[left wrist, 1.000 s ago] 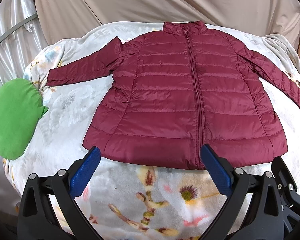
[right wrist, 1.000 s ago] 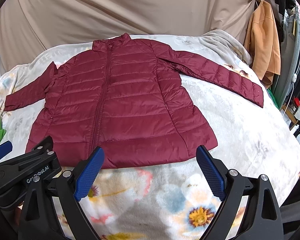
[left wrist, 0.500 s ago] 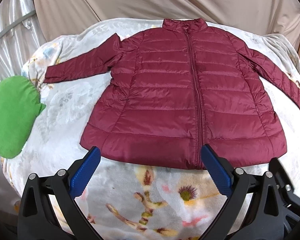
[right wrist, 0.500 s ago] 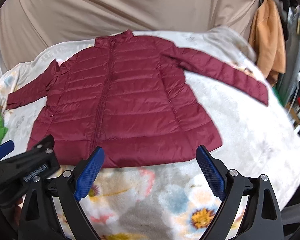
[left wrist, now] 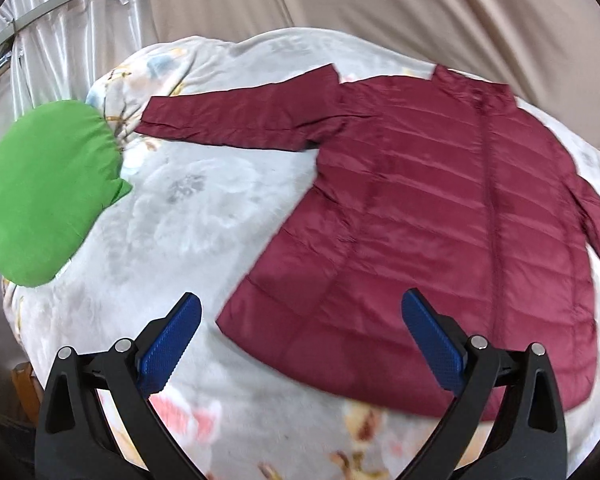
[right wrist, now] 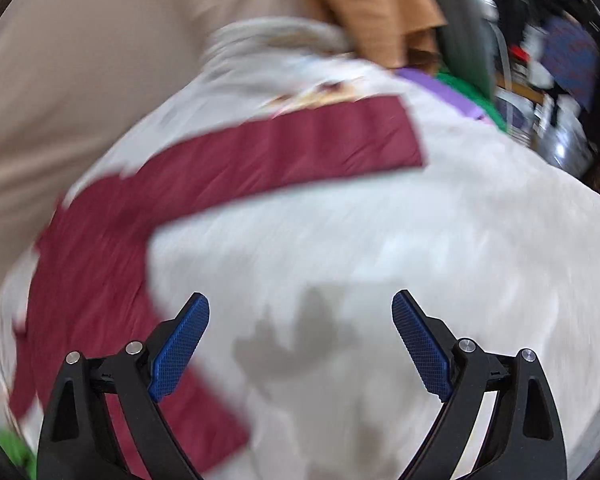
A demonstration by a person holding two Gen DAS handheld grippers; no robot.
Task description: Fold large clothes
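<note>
A maroon puffer jacket (left wrist: 428,216) lies flat, zipped, on a floral blanket (left wrist: 188,216). Its left sleeve (left wrist: 240,120) stretches toward a green cushion. My left gripper (left wrist: 300,312) is open and empty, above the jacket's lower left hem corner. In the blurred right wrist view the jacket's right sleeve (right wrist: 284,148) runs up to the right, its cuff near the blanket's far edge. My right gripper (right wrist: 300,320) is open and empty over bare blanket (right wrist: 420,240), below that sleeve and right of the jacket's side.
A green cushion (left wrist: 44,196) lies at the blanket's left edge. A beige curtain (left wrist: 380,4) hangs behind. An orange garment (right wrist: 364,4) and cluttered shelves (right wrist: 548,64) stand past the right edge.
Both grippers have swung outward: the left one to the left toward the hem corner and left sleeve, the right one fast to the right toward the right sleeve. Both stay open.
</note>
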